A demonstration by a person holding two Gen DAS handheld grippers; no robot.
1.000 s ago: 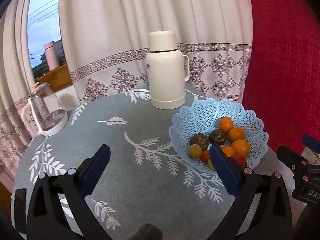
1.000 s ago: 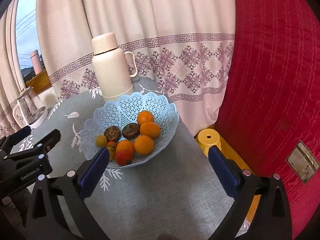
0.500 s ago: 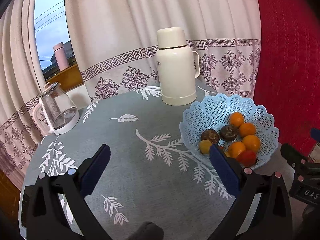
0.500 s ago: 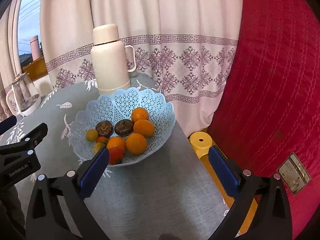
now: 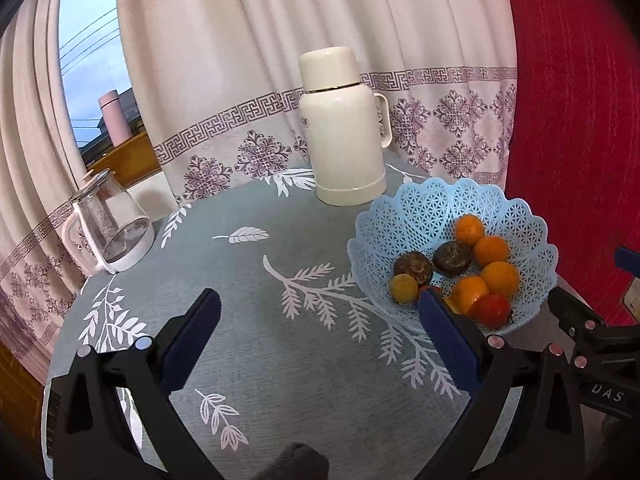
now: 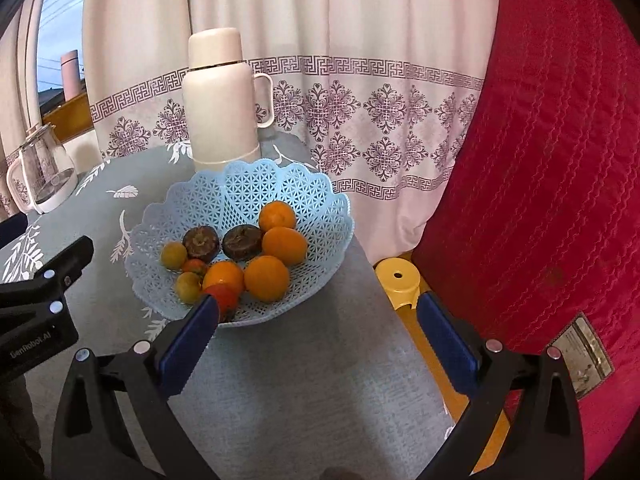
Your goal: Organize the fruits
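Right wrist view: right gripper (image 6: 316,328) wide, empty; blue lattice fruit basket (image 6: 320,200) just ahead-left, red fruit (image 6: 224,296) by left fingertip. Left gripper (image 5: 320,332) wide, empty; basket off right. Right nearer.

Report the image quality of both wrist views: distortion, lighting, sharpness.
Left wrist view: strong fisheye bending of the curtain and table edge, dark corner vignette, bright sky at the window, soft even light, fruit basket sharp. Right wrist view: same barrel distortion and vignette, thermos and basket crisp, no glare.
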